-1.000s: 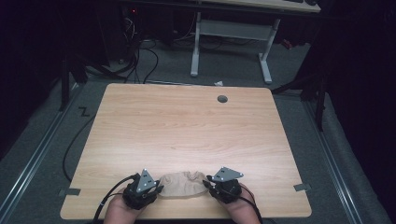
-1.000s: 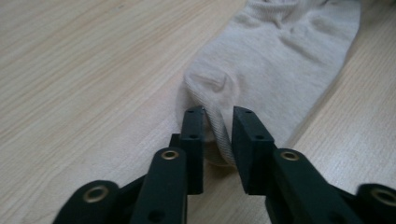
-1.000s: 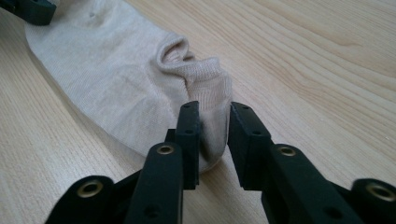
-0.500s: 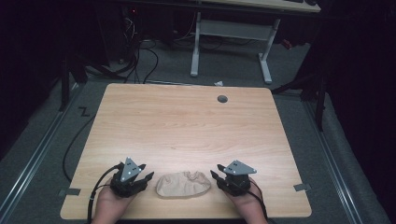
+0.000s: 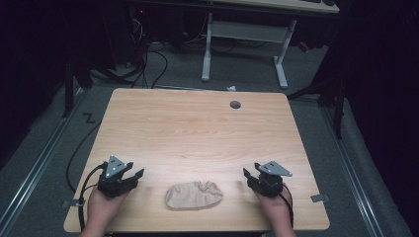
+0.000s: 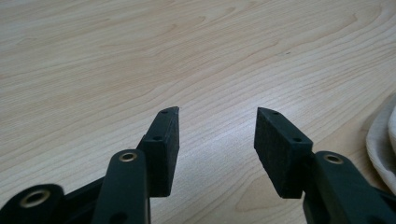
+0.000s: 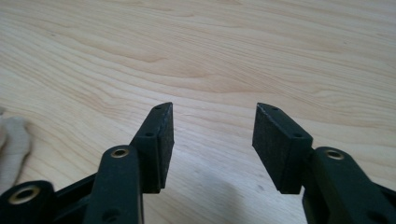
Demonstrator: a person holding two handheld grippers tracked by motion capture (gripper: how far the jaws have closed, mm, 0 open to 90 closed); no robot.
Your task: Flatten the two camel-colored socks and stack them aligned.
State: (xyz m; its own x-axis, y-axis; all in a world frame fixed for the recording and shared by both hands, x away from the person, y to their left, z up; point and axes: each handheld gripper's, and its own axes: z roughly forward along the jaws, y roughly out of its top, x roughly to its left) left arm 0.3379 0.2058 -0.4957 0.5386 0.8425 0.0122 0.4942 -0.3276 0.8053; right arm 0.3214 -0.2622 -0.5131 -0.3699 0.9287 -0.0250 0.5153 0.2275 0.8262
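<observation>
Beige crumpled fabric sock (image 5: pixel 193 194) near tabletop (image 5: pixel 197 133) front edge, between left gripper (image 5: pixel 129 176) and right gripper (image 5: pixel 250 176); both spread, empty, likely released.

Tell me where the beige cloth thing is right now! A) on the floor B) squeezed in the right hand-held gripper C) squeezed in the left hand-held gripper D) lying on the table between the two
D: the beige cloth lies on the table by itself, between the left hand-held gripper and the right hand-held gripper, and both have their jaws apart with nothing in them.
</observation>
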